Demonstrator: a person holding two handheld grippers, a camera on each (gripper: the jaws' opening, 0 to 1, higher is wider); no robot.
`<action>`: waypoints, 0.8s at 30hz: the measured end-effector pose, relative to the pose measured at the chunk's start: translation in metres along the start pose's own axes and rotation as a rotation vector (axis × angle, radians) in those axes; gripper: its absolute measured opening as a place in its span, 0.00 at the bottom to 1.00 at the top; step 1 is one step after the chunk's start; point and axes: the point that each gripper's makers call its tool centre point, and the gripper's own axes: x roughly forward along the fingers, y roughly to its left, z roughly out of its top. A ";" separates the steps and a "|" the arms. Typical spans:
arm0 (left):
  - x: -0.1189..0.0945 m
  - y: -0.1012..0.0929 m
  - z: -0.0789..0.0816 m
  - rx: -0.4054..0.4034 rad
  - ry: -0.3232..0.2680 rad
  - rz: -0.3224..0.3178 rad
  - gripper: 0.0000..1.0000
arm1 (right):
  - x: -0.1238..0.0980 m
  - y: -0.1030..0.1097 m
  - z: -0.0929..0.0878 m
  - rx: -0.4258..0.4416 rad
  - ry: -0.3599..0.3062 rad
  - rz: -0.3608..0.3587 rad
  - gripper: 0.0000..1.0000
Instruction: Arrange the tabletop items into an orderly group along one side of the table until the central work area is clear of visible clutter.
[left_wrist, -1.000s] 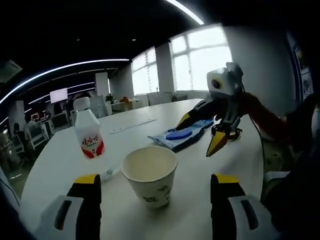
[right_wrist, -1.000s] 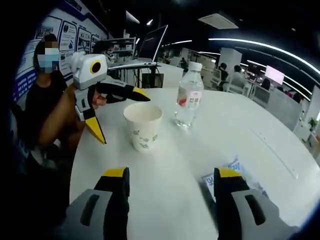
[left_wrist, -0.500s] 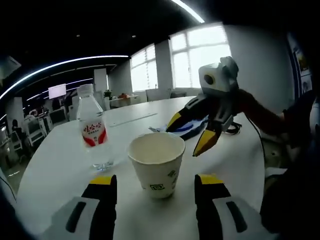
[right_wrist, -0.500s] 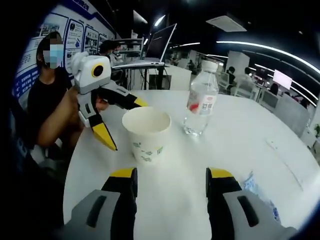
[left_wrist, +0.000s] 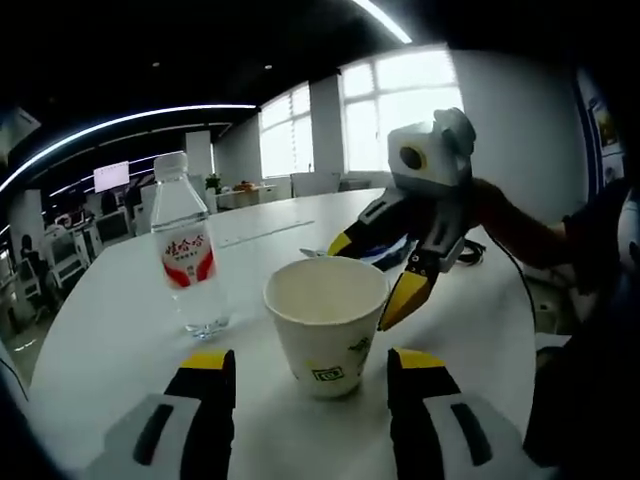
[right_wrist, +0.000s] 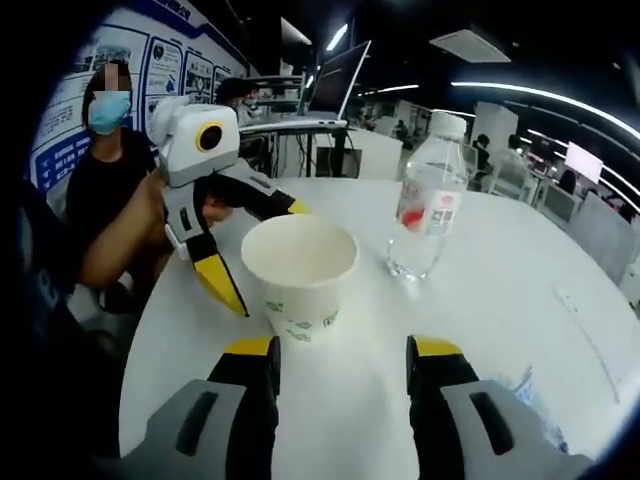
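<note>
A white paper cup (left_wrist: 325, 325) (right_wrist: 298, 270) stands upright on the white table (left_wrist: 110, 330) (right_wrist: 480, 300). It sits just ahead of my left gripper (left_wrist: 312, 365), whose open jaws flank it. My right gripper (right_wrist: 342, 350) faces the cup from the opposite side, also open. In the left gripper view the right gripper (left_wrist: 368, 277) spreads its yellow tips around the cup's far rim. The left gripper (right_wrist: 266, 254) straddles the cup's left side in the right gripper view. A clear water bottle (left_wrist: 190, 265) (right_wrist: 425, 215) with a red label stands beside the cup. A blue packet (left_wrist: 388, 257) lies behind.
A seated person (right_wrist: 105, 170) is at the table edge on the left of the right gripper view, with an open laptop (right_wrist: 335, 80) on a desk behind. A dark cable (left_wrist: 470, 255) lies near the packet. Bare tabletop stretches past the bottle.
Both grippers have come closer to the cup, which now looks larger between each pair of jaws. The jaws have narrowed slightly. Cup, bottle and packet stay where they were.
</note>
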 end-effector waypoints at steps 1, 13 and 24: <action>0.001 0.001 0.000 0.000 0.000 -0.001 0.58 | 0.001 0.000 0.000 0.000 -0.002 0.002 0.48; 0.004 0.005 -0.003 -0.009 0.012 0.009 0.51 | 0.009 0.008 0.004 0.004 -0.031 0.028 0.41; 0.000 -0.005 0.002 0.022 -0.008 -0.026 0.44 | 0.010 0.017 0.023 -0.029 -0.090 0.079 0.38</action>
